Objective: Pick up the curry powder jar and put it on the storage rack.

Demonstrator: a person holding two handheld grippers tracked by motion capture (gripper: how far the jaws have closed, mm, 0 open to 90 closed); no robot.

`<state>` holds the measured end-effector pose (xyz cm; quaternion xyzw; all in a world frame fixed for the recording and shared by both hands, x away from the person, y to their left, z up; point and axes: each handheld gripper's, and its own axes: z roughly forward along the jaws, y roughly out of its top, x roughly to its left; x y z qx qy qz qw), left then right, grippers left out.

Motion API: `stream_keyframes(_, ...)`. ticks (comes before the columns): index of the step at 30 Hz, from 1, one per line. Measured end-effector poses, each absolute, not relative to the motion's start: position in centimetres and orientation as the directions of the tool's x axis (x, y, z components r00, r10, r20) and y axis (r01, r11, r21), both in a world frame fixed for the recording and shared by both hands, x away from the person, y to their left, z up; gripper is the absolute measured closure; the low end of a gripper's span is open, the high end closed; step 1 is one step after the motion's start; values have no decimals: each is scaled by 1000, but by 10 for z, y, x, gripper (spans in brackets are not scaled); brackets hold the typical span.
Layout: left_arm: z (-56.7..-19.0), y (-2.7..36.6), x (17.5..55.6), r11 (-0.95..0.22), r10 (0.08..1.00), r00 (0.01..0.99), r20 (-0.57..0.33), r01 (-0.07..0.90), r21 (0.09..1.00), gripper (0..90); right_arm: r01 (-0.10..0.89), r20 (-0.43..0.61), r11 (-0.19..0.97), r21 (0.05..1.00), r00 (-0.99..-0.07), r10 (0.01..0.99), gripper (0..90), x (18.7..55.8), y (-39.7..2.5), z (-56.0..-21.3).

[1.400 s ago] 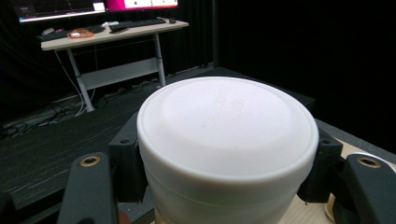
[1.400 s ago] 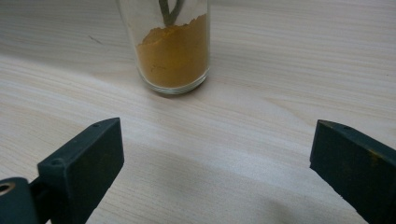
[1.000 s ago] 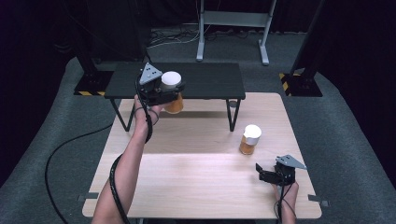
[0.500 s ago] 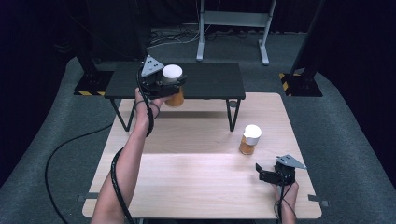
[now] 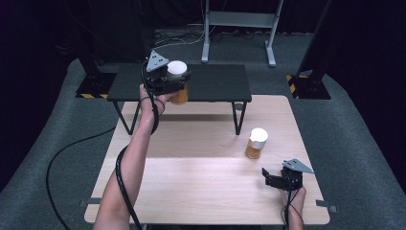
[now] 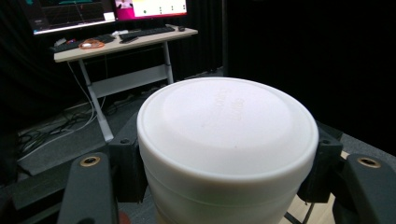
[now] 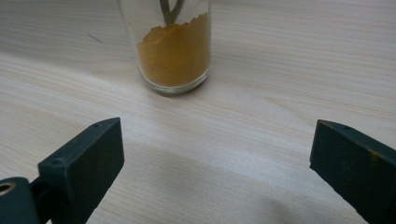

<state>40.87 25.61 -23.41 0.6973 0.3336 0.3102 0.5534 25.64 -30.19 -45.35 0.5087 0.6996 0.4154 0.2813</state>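
Fingers of the left gripper (image 5: 173, 84) are being pressed against both sides of a white-lidded jar (image 5: 177, 86) of orange powder, which is being held upright above the near edge of the black shelf (image 5: 215, 82); in the left gripper view the white lid (image 6: 227, 125) is being framed between the two jaws. The jar's long axis is being kept vertical, so setting it down is judged to call for a straight descent onto the shelf. Farther right, a second jar (image 5: 255, 143) is being left standing on the wooden table (image 5: 191, 187), just beyond the right gripper (image 5: 270, 178), whose jaws are being held wide apart, pointed at it. Dark curtains and a desk are seen behind.
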Motion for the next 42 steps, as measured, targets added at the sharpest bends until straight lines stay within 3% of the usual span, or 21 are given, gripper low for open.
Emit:
stream_keyframes(22, -227, 248, 433, -170, 823, 564, 57, 150, 974, 333, 477, 31, 136, 868, -327, 945, 20, 256, -303, -454)
stream_keyframes(42, -232, 259, 450, -118, 832, 554, -15, 203, 972, 333, 475, 30, 136, 869, -326, 945, 20, 256, -303, -454)
